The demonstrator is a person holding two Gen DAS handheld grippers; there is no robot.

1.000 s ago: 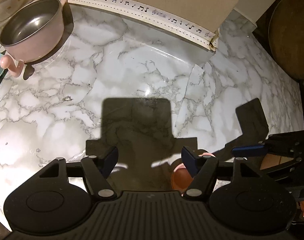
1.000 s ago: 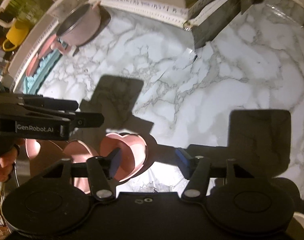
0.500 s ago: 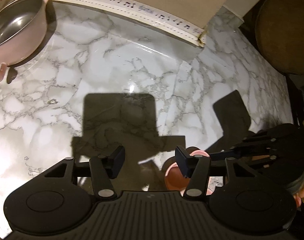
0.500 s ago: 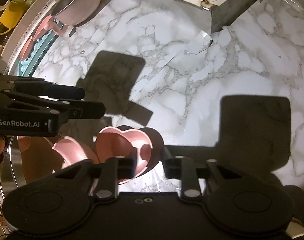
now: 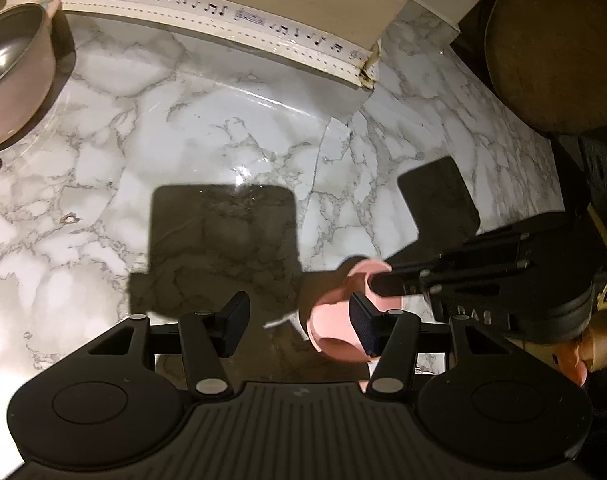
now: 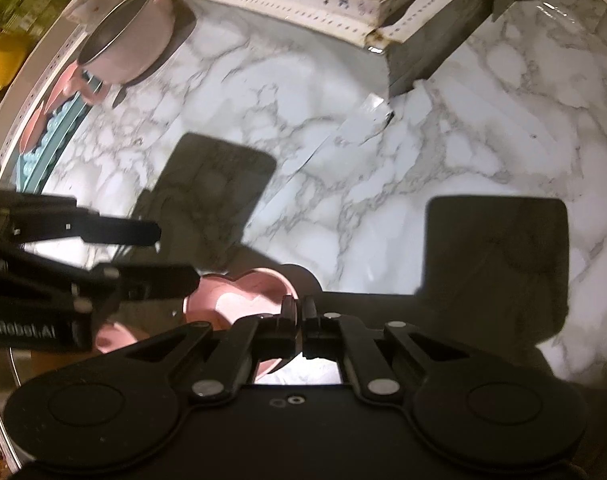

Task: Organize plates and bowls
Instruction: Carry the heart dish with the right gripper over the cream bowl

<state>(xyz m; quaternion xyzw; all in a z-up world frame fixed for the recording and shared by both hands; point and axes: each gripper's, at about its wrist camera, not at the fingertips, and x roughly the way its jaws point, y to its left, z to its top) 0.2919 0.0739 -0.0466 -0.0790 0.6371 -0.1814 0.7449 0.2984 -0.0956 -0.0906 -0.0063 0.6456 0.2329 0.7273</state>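
Both grippers point steeply down at the marble counter (image 5: 207, 128). The right gripper (image 6: 299, 312) is pinched on the near rim of a pink heart-shaped bowl (image 6: 243, 300), its jaws having just closed until almost touching (only the thin wall sits between them); the bowl lies ahead of and left of the tips. In the left wrist view the same bowl (image 5: 335, 320) shows just outside the right-hand finger, with the right gripper's dark fingers (image 5: 391, 284) reaching onto it from the right. The left gripper (image 5: 299, 320) stands part spread over bare, shadowed counter, nothing between its pads, its jaws having narrowed a little. A second pink bowl (image 6: 111, 338) sits lower left of the right gripper, partly hidden under the left one's body. A fingertip (image 5: 575, 364) shows at the right edge. Far ahead-left, a pink pot (image 6: 123, 48) stands against the note-printed trim (image 5: 207, 10). A round wooden board (image 5: 555, 40) lies far ahead-right.
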